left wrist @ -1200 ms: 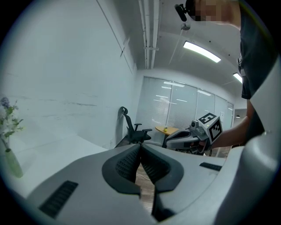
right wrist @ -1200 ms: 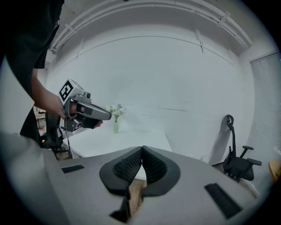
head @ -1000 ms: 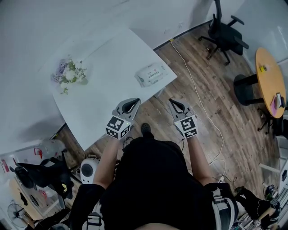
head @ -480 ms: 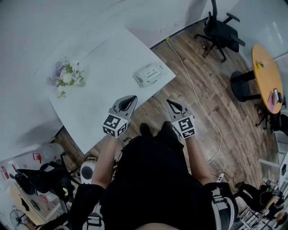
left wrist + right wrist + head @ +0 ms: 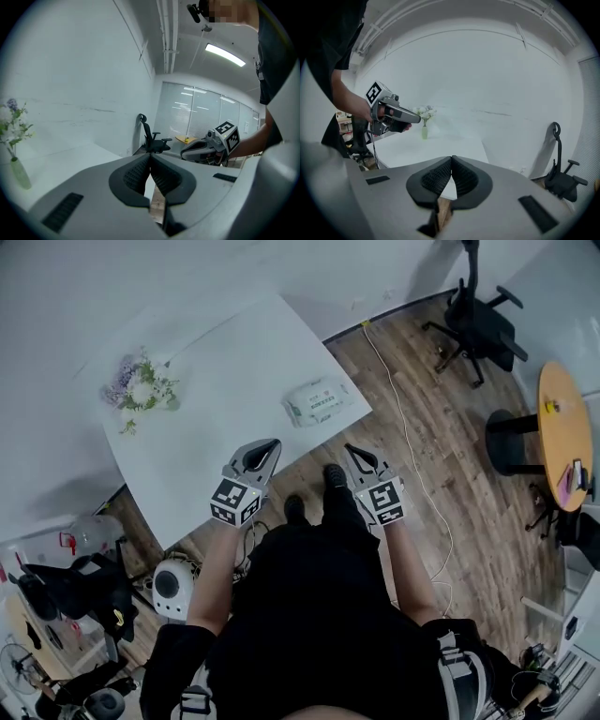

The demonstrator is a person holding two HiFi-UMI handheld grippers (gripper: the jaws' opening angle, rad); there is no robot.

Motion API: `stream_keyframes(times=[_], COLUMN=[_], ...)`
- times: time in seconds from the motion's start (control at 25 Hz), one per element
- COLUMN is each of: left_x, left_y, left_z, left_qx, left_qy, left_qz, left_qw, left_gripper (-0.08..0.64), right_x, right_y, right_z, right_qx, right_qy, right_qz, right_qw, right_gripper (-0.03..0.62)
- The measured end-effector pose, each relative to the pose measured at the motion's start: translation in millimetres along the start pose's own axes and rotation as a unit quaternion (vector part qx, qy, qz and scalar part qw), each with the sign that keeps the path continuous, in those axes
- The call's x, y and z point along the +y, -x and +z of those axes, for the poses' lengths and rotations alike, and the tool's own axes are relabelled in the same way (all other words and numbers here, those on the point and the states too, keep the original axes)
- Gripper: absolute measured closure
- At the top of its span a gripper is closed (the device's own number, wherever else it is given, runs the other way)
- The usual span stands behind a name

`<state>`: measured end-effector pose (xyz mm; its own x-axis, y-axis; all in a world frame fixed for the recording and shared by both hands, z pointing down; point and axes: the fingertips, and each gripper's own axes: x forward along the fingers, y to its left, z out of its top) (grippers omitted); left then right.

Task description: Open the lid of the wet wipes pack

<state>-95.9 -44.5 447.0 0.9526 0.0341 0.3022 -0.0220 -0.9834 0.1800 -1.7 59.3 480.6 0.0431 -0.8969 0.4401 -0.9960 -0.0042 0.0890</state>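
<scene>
We hold our left gripper (image 5: 271, 443) with its jaws pressed together, the ribbed pads (image 5: 140, 174) meeting at the tips and clamping no object. Our right gripper (image 5: 351, 450) is the same: jaws together, pads (image 5: 440, 177) touching. The two grippers are side by side in front of our body, a little apart, both pointing forward. In the head view the left gripper shows against the near edge of the white worktop (image 5: 220, 442), and the right gripper shows against the wooden floor (image 5: 441, 474).

Ahead of both grippers and well apart from them, the pack (image 5: 317, 401) lies flat on the worktop, near the corner on our right. From here it is too small for us to tell how its lid stands.

Far over on the worktop's left side a vase (image 5: 141, 390) of flowers stands upright. A pale cable (image 5: 410, 451) runs across the floor past the worktop's corner. Beyond it a black chair (image 5: 483, 315) stands by the wall, and a round table (image 5: 562, 423) stands at the right.
</scene>
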Motion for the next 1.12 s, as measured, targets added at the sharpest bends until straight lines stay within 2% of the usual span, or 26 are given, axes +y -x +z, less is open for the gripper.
stream_keyframes(times=[0.28, 0.52, 0.8, 1.12], left_x=[7.4, 15.1, 17.4, 7.5], left_y=[-43.8, -79.9, -107.0, -129.4], left_z=[1.5, 0.4, -8.3, -21.0], left_qx=[0.004, 0.003, 0.008, 0.016], left_qy=[0.024, 0.047, 0.068, 0.080], left_qz=[0.049, 0.101, 0.162, 0.203], left_qw=[0.9985, 0.9938, 0.9843, 0.9758], left_gripper=[0.537, 0.537, 0.537, 0.537], right_x=[-43.3, -80.8, -102.1, -106.7], right_y=[-24.7, -50.3, -76.2, -97.5], right_z=[-3.4, -13.2, -23.5, -42.3], right_qx=[0.011, 0.021, 0.014, 0.008], right_qy=[0.025, 0.061, 0.128, 0.149], right_qz=[0.062, 0.121, 0.183, 0.249], right_qw=[0.998, 0.991, 0.975, 0.957], right_gripper=[0.577, 0.577, 0.577, 0.577])
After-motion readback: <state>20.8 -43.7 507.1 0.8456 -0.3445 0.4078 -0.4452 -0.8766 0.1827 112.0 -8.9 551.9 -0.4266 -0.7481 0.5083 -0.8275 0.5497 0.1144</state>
